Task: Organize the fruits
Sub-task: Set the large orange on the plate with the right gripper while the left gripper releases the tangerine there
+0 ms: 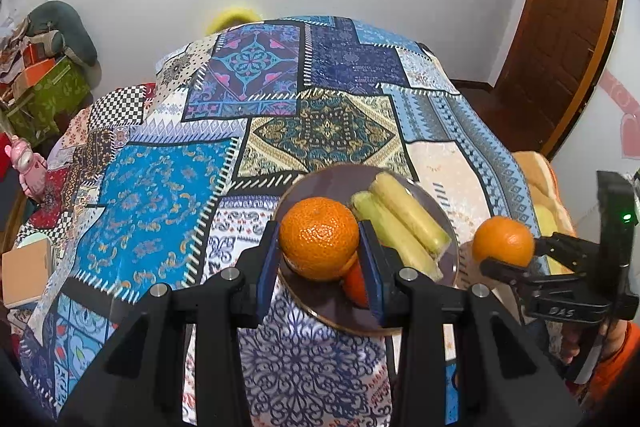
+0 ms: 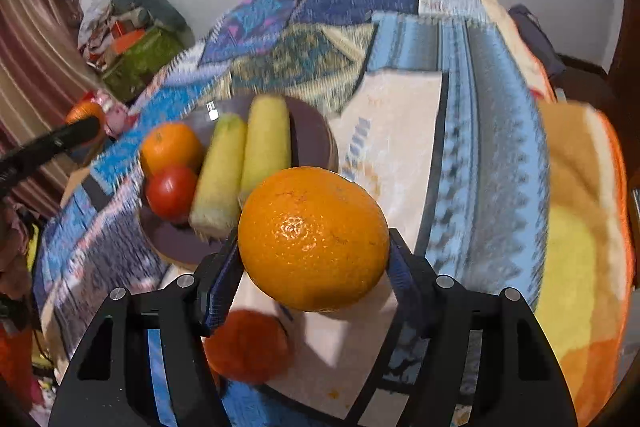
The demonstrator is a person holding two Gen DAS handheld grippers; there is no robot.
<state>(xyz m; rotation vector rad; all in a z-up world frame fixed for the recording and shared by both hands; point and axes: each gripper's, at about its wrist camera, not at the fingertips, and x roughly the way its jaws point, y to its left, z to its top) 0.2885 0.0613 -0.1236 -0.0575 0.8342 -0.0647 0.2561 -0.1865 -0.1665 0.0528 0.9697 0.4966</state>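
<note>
My left gripper (image 1: 319, 259) is shut on an orange (image 1: 319, 237) and holds it above the near-left part of a dark purple plate (image 1: 320, 301). The plate holds two yellow-green corn cobs (image 1: 404, 223), a red tomato (image 1: 356, 285) and, in the right wrist view, another orange (image 2: 171, 147). My right gripper (image 2: 314, 267) is shut on a second orange (image 2: 313, 238), right of the plate (image 2: 312, 135); it also shows in the left wrist view (image 1: 503, 241). An orange-red fruit (image 2: 248, 345) lies on the cloth under the right gripper.
The table is covered by a patchwork cloth (image 1: 168, 187). An orange and yellow blanket (image 2: 580, 227) lies at the right edge. Boxes and clutter (image 1: 44, 83) stand at the far left. A brown door (image 1: 560, 39) is at the right.
</note>
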